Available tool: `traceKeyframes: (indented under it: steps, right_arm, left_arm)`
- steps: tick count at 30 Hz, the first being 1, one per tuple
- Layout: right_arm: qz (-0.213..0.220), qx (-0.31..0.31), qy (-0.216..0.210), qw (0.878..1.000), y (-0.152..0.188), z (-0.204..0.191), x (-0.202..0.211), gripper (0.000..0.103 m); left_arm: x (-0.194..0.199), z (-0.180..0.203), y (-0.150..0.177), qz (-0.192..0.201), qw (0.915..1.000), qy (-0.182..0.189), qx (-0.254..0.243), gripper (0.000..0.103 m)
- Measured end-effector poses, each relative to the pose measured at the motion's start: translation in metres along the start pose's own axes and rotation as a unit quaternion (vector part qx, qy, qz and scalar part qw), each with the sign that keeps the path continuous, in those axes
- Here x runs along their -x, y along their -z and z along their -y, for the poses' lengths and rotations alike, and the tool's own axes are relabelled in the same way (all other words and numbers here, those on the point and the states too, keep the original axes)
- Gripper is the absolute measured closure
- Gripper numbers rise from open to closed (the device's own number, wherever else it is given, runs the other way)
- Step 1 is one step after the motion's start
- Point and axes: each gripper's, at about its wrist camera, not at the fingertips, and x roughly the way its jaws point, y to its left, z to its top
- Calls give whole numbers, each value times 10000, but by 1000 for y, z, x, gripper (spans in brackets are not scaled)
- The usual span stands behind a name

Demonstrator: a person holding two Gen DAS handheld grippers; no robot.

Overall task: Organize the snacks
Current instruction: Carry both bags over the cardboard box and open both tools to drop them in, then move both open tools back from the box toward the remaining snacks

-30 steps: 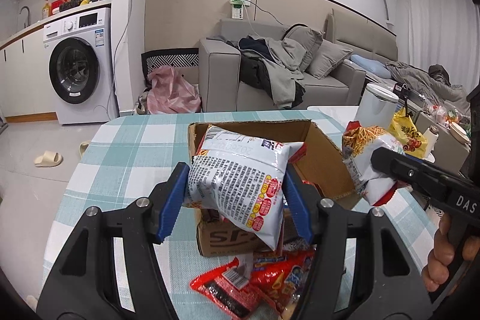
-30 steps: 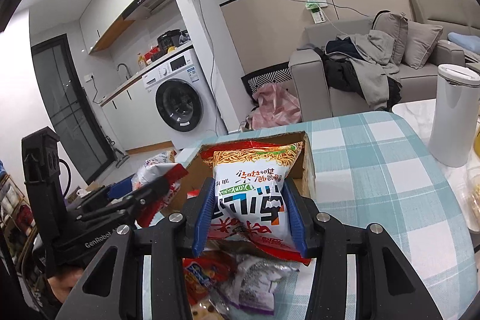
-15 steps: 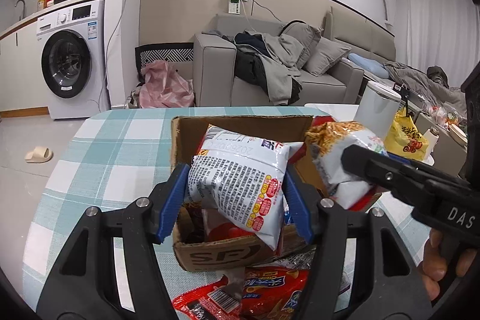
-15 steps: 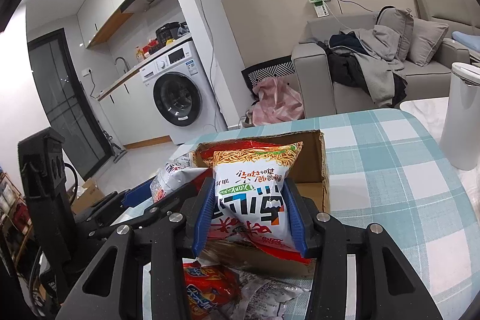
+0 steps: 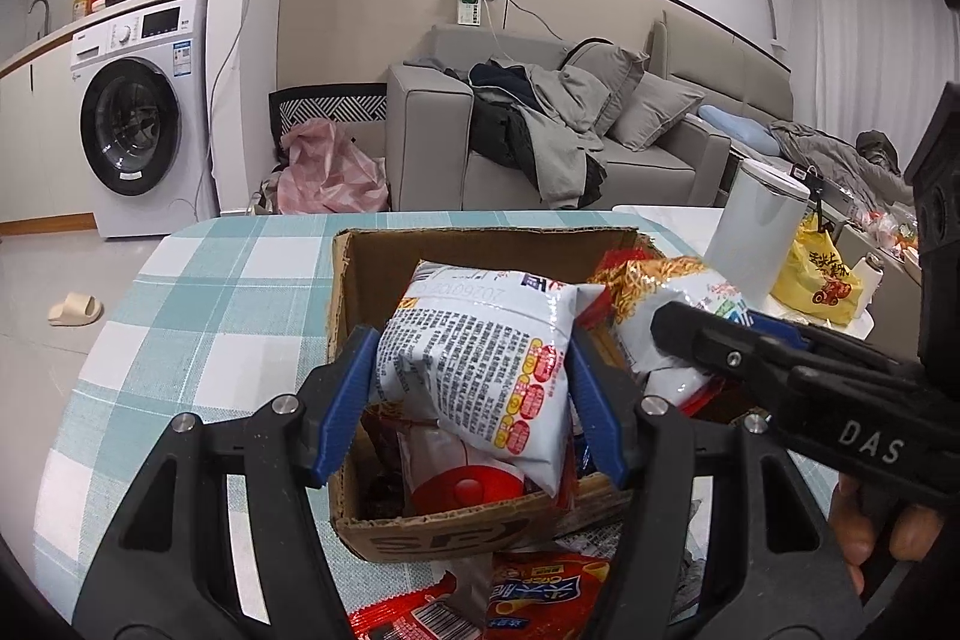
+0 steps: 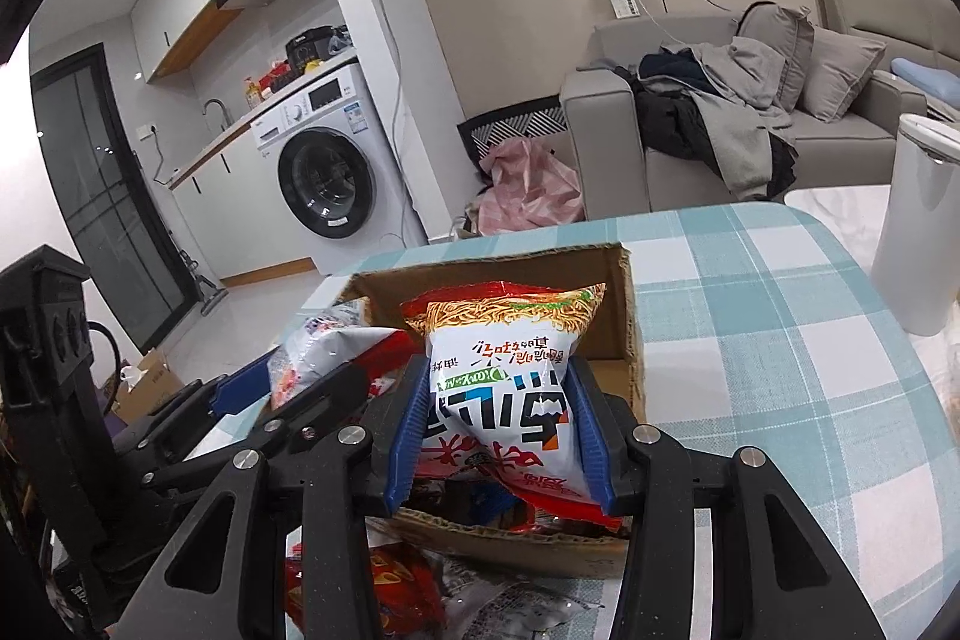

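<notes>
Both grippers dropped closer over cardboard box (image 5: 366,292), marked "SF". My L gripper (image 5: 474,388) clamps crinkly white snack bag (image 5: 480,364); R gripper (image 6: 501,433) clamps glossy noodle-print pack (image 6: 510,370).

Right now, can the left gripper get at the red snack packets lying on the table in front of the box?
Probably not yet: the left gripper is shut on a white snack bag over the cardboard box. The red snack packets lie uncovered below it.

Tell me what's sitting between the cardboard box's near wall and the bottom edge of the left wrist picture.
Loose snack packets, red ones and a silvery one, lie on the checked tablecloth before the cardboard box, seen in the left wrist view.
</notes>
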Motion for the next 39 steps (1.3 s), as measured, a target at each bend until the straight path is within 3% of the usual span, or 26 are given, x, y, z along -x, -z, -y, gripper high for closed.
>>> traceKeyframes:
  steps: [9, 15, 17, 18, 20, 21, 24, 30, 39]
  right_arm:
    - [-47, -182, -250, 9995, -1, 12, -6, 57]
    - [115, -14, -255, 9996, -3, 9, 7, 51]
    - [143, -7, -214, 9997, -3, 9, 13, 39]
    - [154, -22, -196, 9997, -3, 11, 17, 27]
    - [152, -5, -258, 9996, 0, 12, 26, 23]
    - [118, 32, -306, 9995, 2, 13, 31, 20]
    - [104, 68, -309, 9994, 9, 15, 48, 2]
    - [176, 82, -83, 9998, 23, 23, 80, 0]
    - [-64, 211, -142, 9997, 46, 22, 100, 0]
  left_arm:
    - [-7, -4, 4, -157, 9998, 49, 130, 40]
    - [-4, -4, 2, -194, 9997, 91, 133, 25]
    - [-1, -3, 1, -192, 9996, 160, 135, 19]
    - [2, -2, 1, -174, 9996, 163, 133, 17]
    - [7, -2, 1, -152, 9996, 200, 131, 11]
    - [10, -1, 2, -164, 9996, 165, 132, 0]
    - [22, 2, 3, -127, 9998, 85, 103, 1]
    - [57, 3, 14, -209, 9998, -45, -11, 1]
    - [113, -9, 42, -353, 9990, -263, 103, 1]
